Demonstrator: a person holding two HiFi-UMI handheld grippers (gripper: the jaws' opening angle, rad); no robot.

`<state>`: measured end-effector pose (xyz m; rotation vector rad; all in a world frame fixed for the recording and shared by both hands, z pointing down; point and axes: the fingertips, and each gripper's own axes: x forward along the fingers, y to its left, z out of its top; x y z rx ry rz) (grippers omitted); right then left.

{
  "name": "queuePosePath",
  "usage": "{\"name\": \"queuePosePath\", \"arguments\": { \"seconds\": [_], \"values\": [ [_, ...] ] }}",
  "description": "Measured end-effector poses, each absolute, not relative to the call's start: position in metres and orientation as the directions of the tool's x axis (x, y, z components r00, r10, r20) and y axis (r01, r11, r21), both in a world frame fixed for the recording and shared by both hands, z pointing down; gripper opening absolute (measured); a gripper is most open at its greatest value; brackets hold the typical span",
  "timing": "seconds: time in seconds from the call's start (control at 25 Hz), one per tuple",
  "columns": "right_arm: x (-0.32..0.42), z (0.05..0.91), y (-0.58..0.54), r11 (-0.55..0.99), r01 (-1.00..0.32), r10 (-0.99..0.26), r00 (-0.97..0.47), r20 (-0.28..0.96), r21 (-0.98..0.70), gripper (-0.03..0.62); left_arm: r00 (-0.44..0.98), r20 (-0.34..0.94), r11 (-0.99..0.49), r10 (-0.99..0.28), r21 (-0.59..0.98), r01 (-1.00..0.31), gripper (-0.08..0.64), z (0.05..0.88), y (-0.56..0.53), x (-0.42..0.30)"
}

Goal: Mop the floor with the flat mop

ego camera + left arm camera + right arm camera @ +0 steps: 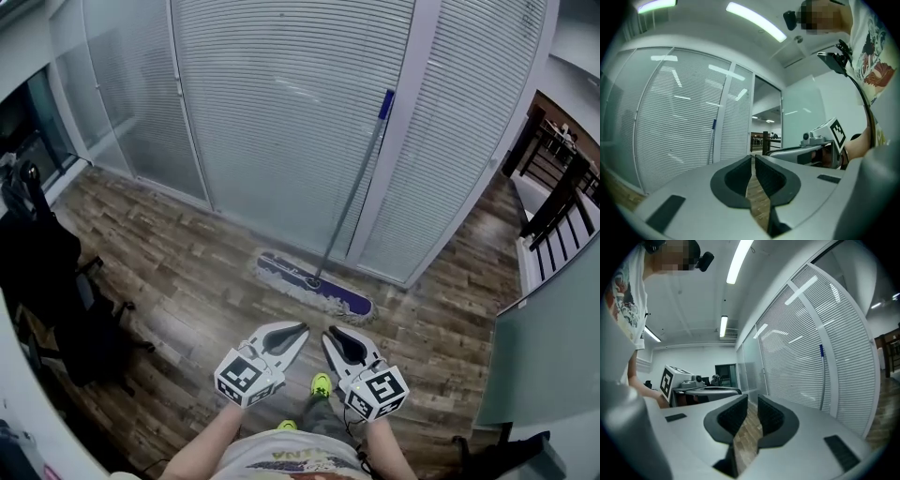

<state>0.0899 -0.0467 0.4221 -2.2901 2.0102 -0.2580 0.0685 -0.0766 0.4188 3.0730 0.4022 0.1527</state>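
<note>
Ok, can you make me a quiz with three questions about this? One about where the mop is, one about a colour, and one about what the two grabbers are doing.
1. Where is the mop?
A) lying across a chair
B) leaning on the glass wall, with its head on the floor
C) held up in the air

2. What colour is the mop head?
A) purple
B) red
C) yellow

3. What are the left gripper and the right gripper doing?
A) both squeezing the mop
B) one is holding a bucket
C) both are shut and empty

Answers:
1 B, it rests against the wall, ahead of the grippers.
2 A, the pad is purple with a pale fringe.
3 C, nothing sits between either pair of jaws.
</note>
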Motion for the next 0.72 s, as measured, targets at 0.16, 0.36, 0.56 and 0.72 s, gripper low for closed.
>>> {"name": "queuePosePath", "arguments": {
  "seconds": [0.16,0.36,0.56,0.72],
  "values": [
    [0.141,0.428,-0.067,-0.116,-0.974,-0.993,0.107,0.059,-0.194,0.06,0.958,0.111,-0.964,0.265,-0.001,0.267,0.014,0.417,-0.091,0.115],
    [0.205,0.433,-0.082,-0.07,-0.966,-0.997,0.06,0.047,-0.251,0.06,0.965,0.122,-0.971,0.234,-0.015,0.237,0.014,0.419,-0.11,0.169],
    [0.26,0.433,-0.104,0.033,-0.971,-0.997,-0.048,0.057,-0.239,0.044,0.969,0.141,-0.979,0.202,0.039,0.199,0.014,0.427,-0.13,0.236],
    [0.304,0.433,-0.124,0.048,-0.987,-0.993,-0.063,0.099,-0.151,0.041,0.972,0.139,-0.981,0.19,0.06,0.183,0.014,0.431,-0.146,0.288]
  ]
}}
